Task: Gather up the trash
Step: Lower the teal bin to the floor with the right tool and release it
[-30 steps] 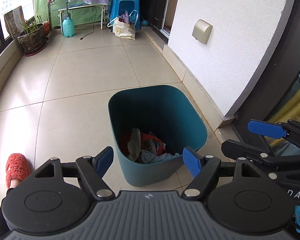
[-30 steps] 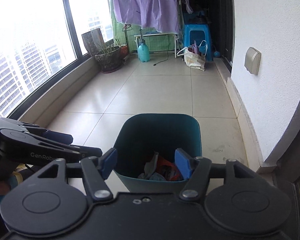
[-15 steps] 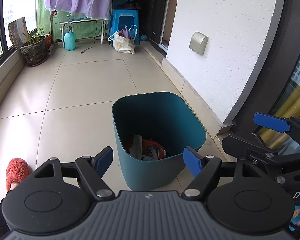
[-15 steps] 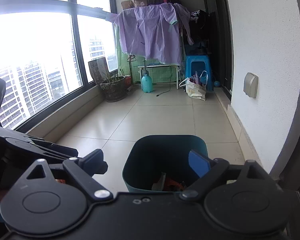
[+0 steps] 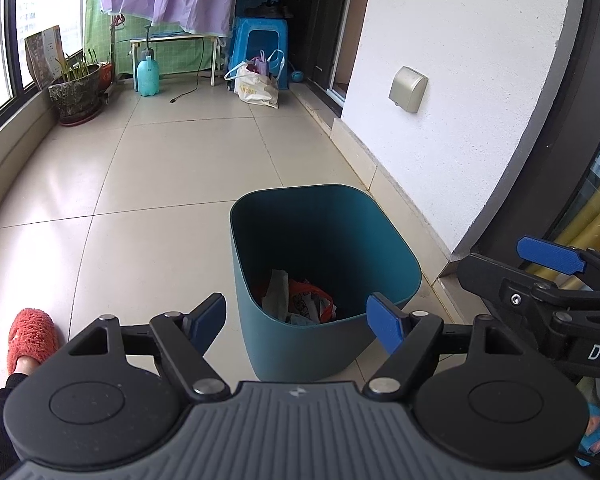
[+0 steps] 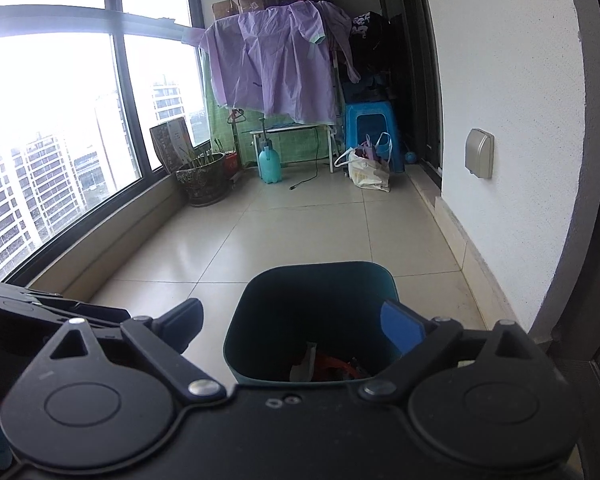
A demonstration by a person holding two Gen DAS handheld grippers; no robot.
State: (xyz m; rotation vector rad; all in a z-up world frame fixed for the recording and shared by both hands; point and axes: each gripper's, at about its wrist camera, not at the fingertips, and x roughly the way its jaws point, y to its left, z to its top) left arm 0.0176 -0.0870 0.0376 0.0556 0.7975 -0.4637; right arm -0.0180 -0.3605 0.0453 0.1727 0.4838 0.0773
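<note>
Pulling back and tilting up: both cameras now see more of the balcony and less of the bin interior than a second ago, when they looked down into it. Left gripper (image 5: 296, 322) wide, nothing between its blue pads. Right gripper (image 6: 296, 326) also wide and empty, and spread wider than a second ago

Teal plastic rounded-square trash bin (image 5: 332, 344) sits on the beige floor tiles (image 5: 172, 184) just ahead of and below both tools, centred between the fingers in each view. Crumpled trash in its bottom (image 5: 296, 300): white paper, an orange-red wrapper, something pale blue. Print on the wrapper is too small to read

My read: the drop into the bin is done and the tools are backing off. No loose trash shows on the floor ahead, so either the job is near its end or the next piece lies out of view

Writing: right gripper's body shows at the right edge of the left view, white letters "DA", rest cut off. White shopping bag (image 5: 256, 88) far ahead by the blue plastic stool (image 5: 260, 44) has yellow print, not legible. Leaning printed board (image 5: 44, 54) by the window, far ahead left, unreadable
</note>
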